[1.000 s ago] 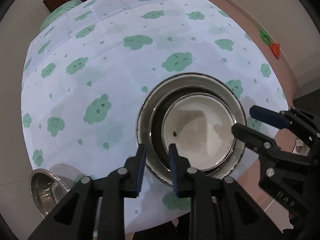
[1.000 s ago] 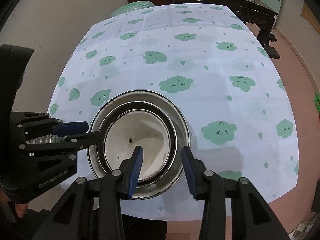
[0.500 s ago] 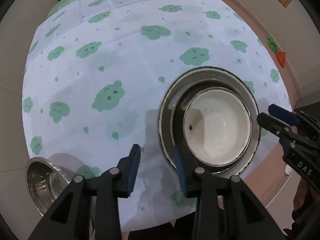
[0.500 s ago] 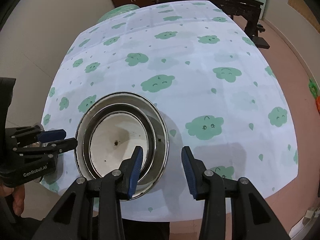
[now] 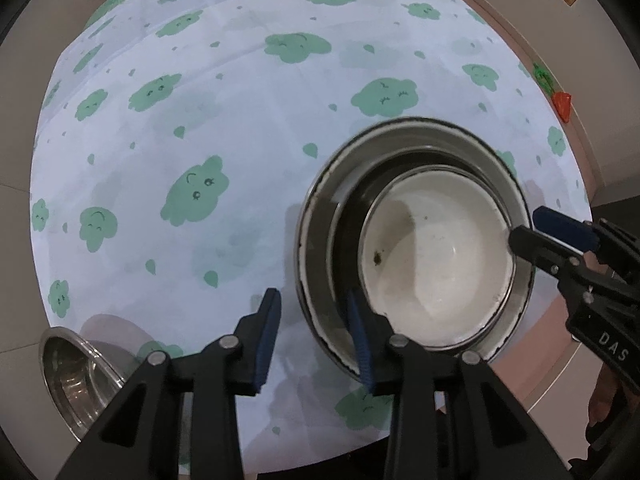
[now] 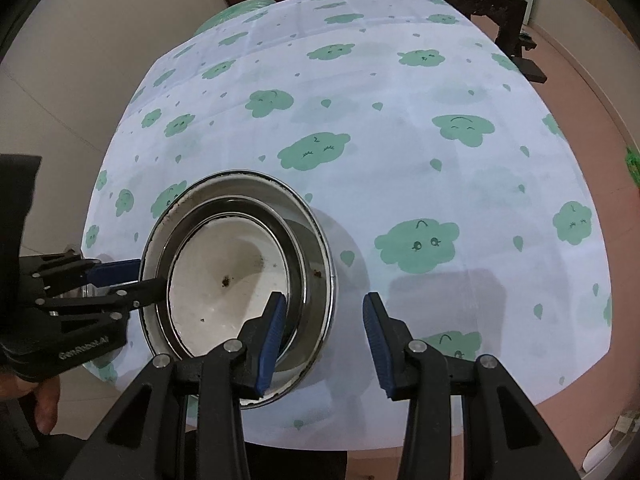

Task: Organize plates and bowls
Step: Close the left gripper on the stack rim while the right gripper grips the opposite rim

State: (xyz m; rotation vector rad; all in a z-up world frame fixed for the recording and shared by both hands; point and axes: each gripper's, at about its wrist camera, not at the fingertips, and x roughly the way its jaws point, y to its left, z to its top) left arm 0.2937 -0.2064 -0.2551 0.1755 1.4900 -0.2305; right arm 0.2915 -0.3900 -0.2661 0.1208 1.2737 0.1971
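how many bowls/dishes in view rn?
4: three nested near the front table edge, the outer metal basin, the dark dish, the white bowl; one steel bowl at the left corner. More may be hidden.

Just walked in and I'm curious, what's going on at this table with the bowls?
A person is working with a handheld tool in each hand over a nested stack: a white bowl inside a steel bowl inside a wide enamel basin, on a cloud-print tablecloth. The left tool and right tool each straddle the stack's rim on opposite sides, jaws apart, not clamped. The left one's jaws have just been opening. Another steel bowl sits at the table's corner.
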